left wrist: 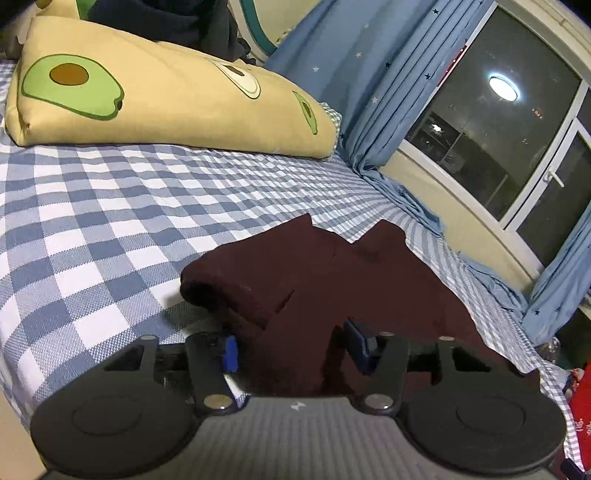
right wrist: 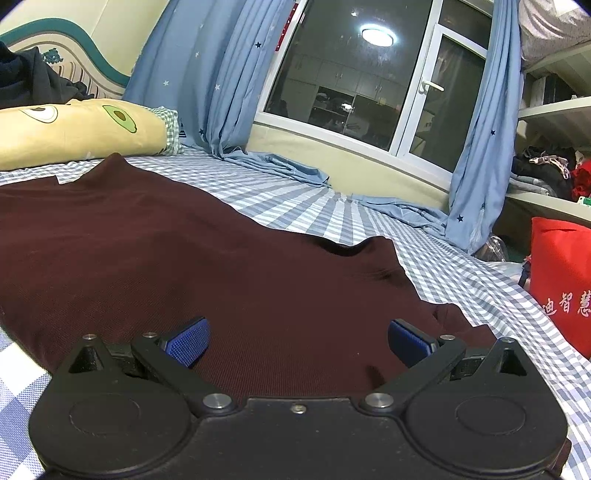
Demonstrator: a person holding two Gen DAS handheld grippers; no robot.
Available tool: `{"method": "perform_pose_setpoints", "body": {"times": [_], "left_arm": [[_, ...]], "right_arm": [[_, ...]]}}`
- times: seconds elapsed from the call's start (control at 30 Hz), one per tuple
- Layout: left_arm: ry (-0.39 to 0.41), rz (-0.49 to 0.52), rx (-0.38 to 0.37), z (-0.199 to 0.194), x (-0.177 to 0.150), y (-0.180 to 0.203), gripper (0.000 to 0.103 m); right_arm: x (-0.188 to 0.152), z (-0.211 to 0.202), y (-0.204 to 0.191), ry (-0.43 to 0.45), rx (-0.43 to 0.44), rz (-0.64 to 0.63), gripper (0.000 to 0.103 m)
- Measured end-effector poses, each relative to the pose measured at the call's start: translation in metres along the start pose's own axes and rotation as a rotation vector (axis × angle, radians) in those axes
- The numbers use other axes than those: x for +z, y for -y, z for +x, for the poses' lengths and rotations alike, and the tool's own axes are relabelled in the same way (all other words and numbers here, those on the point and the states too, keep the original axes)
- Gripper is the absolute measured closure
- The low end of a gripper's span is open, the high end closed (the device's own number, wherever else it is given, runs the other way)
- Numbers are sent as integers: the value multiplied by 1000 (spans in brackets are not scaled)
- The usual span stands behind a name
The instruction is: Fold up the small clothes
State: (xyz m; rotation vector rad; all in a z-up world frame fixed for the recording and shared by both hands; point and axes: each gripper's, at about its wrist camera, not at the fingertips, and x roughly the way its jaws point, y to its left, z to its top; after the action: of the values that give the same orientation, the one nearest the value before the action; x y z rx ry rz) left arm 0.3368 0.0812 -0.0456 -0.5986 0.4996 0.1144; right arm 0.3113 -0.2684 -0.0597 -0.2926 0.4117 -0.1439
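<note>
A dark maroon garment (left wrist: 332, 269) lies on the blue-checked bed sheet (left wrist: 110, 221), its left side folded over into a thick rolled edge. My left gripper (left wrist: 291, 345) is low at the garment's near edge. Its jaws stand partway apart with a bunch of maroon cloth between the blue pads (left wrist: 231, 352), and I see no firm pinch. In the right wrist view the same garment (right wrist: 184, 240) spreads flat and wide. My right gripper (right wrist: 297, 341) hovers over its near part, wide open, with nothing between its fingers.
A yellow avocado-print pillow (left wrist: 147, 99) lies at the bed's head with dark clothes (left wrist: 177, 22) behind it. Blue star curtains (right wrist: 207, 74) and a window (right wrist: 351, 74) run along the far side. A red bag (right wrist: 561, 284) and shelves with clothes (right wrist: 546, 170) stand at the right.
</note>
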Motion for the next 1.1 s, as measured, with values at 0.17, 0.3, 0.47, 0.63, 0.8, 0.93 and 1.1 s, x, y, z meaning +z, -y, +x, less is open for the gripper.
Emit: {"method": "perform_pose_setpoints", "body": {"times": [0.17, 0.3, 0.47, 0.63, 0.8, 0.93, 1.1], "left_arm": [[33, -11, 25, -5, 4, 3, 71], [59, 25, 6, -12, 11, 13, 79], [114, 96, -73, -24, 22, 42, 84], [154, 203, -193, -36, 29, 98, 87], [150, 306, -333, -41, 22, 167, 89], [132, 368, -417, -44, 3, 213, 89], [58, 441, -512, -37, -34, 262, 90]], "right_arm": [[1, 1, 3, -9, 13, 11, 0], [1, 1, 3, -5, 8, 7, 0], [0, 1, 3, -7, 12, 13, 0], [0, 1, 6, -9, 16, 27, 0], [-1, -5, 17, -11, 28, 57, 0], [-10, -18, 34, 5, 1, 58, 0], [-25, -29, 60, -19, -60, 40, 0]]}}
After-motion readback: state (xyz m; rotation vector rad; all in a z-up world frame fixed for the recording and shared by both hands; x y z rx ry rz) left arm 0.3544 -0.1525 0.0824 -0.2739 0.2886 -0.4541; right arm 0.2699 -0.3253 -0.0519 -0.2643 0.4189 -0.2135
